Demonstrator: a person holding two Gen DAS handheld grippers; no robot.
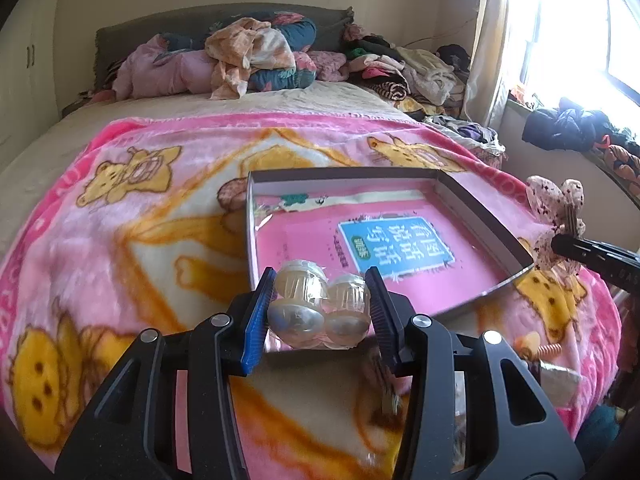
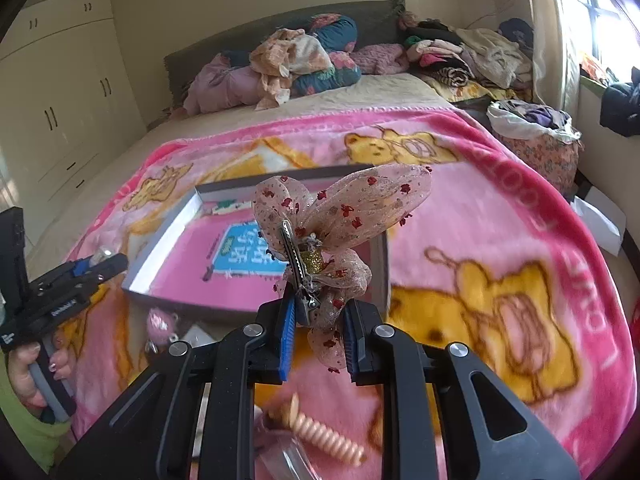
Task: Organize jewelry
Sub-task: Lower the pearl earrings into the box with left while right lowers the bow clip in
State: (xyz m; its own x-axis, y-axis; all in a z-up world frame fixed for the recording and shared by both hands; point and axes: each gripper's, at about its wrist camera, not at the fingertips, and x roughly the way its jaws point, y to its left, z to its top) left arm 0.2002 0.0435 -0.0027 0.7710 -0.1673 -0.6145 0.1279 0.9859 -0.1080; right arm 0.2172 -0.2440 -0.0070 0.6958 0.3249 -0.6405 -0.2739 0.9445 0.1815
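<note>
My left gripper [image 1: 320, 304] is shut on a pair of clear plastic jars [image 1: 316, 308] and holds them just above the near edge of an open shallow box [image 1: 484, 216] lined with a pink book cover. My right gripper [image 2: 320, 332] is shut on a sheer pink bow hair clip [image 2: 332, 224] with red flecks and a metal clip, held over the box's [image 2: 160, 256] right side. The bow [image 1: 556, 216] and right gripper also show at the right edge of the left wrist view. The left gripper [image 2: 100, 268] shows at the left of the right wrist view.
The box lies on a pink cartoon-bear blanket [image 2: 480, 208] over a bed. A peach spiral hair tie [image 2: 320, 432], a pink fluffy keychain [image 2: 160, 324] and a small white item lie on the blanket near me. Clothes are piled at the headboard [image 1: 248, 52] and by the window.
</note>
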